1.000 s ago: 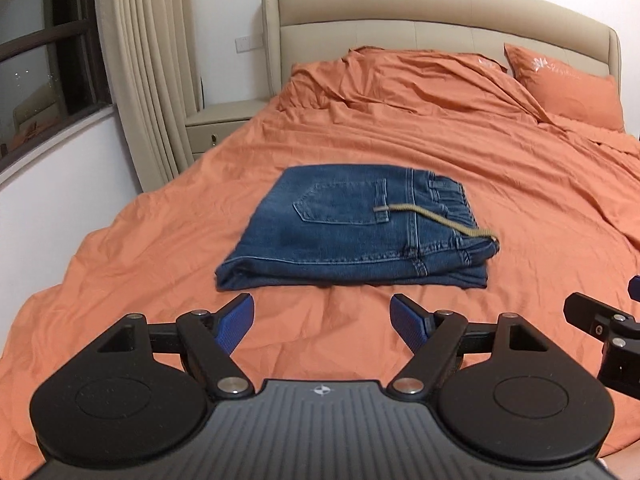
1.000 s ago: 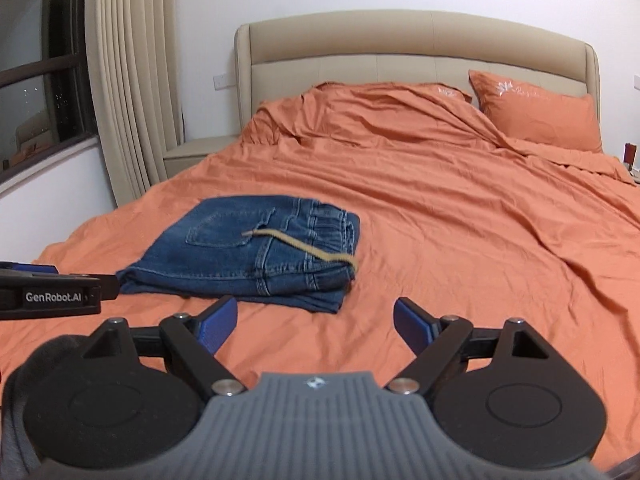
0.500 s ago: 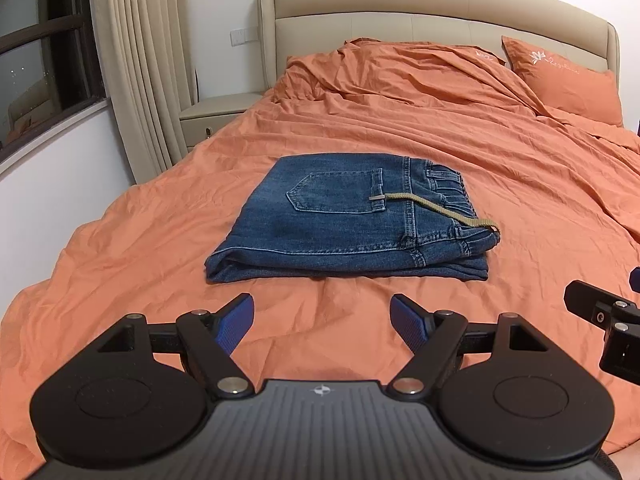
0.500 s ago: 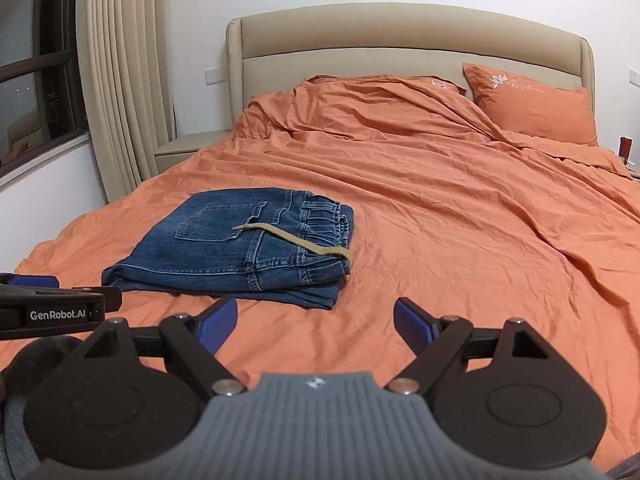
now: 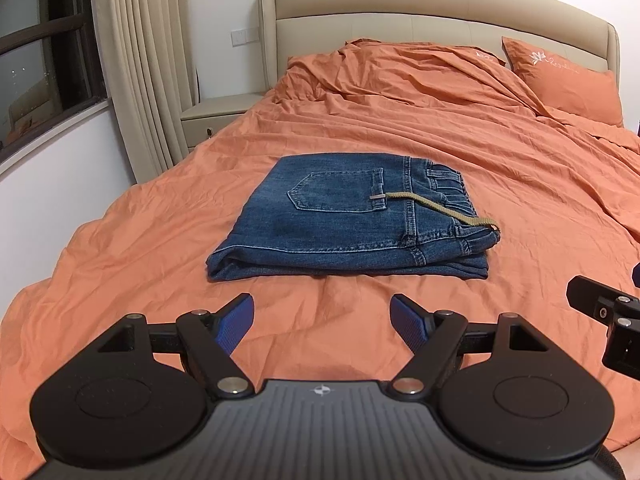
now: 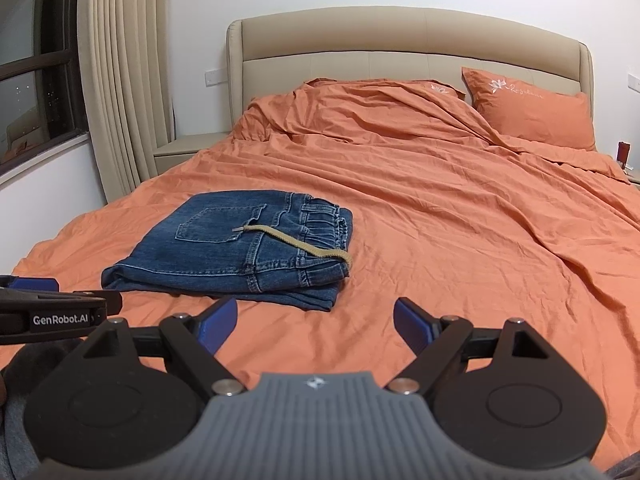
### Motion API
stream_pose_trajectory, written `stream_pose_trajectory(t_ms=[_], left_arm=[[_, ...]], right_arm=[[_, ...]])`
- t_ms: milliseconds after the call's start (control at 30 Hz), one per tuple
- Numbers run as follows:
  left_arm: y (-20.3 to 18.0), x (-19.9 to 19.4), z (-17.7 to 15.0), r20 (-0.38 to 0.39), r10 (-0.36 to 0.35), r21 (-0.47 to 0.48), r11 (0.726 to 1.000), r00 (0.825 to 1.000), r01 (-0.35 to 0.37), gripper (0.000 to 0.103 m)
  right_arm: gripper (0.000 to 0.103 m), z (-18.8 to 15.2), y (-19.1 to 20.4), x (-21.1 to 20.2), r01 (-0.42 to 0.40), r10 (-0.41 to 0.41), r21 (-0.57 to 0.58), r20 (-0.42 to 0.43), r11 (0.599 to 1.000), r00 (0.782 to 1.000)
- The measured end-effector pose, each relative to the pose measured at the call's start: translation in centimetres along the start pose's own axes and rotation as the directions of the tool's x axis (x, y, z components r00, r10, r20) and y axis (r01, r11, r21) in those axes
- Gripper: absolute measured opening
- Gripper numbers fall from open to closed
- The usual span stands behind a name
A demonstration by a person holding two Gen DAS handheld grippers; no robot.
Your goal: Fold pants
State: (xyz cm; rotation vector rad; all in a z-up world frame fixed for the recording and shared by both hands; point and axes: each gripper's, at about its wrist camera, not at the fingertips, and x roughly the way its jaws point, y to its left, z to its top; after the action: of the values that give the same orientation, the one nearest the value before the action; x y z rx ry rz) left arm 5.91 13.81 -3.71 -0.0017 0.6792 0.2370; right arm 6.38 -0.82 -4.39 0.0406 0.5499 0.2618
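Blue denim pants (image 5: 344, 220) lie folded into a flat rectangle on the orange bed sheet (image 5: 400, 128), back pocket up, with a tan drawstring (image 5: 448, 210) trailing over the waistband. My left gripper (image 5: 322, 322) hovers open just short of the near edge of the pants, nothing between its blue pads. In the right wrist view the same pants (image 6: 240, 248) lie ahead and to the left. My right gripper (image 6: 316, 326) is open and empty, off the near right corner of the pants.
An orange pillow (image 6: 532, 112) and a bunched duvet (image 6: 380, 112) lie at the beige headboard (image 6: 400, 40). A nightstand (image 5: 220, 114), curtain (image 5: 148, 60) and window stand left of the bed. Open sheet spreads right of the pants.
Both grippers have drawn back and risen a little from the folded pants, which now sit farther ahead. The pants have not moved; both grippers stay open.
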Motion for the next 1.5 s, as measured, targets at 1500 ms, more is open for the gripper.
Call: stream_pose_trajectory(t_ms=[1500], left_arm=[[-0.03, -0.21, 0.00, -0.009, -0.008, 0.001, 1.000, 1.000, 0.008, 0.091]], right_arm=[[0.082, 0.17, -0.04, -0.37, 0.009, -0.009, 0.004, 0.004, 1.000, 1.000]])
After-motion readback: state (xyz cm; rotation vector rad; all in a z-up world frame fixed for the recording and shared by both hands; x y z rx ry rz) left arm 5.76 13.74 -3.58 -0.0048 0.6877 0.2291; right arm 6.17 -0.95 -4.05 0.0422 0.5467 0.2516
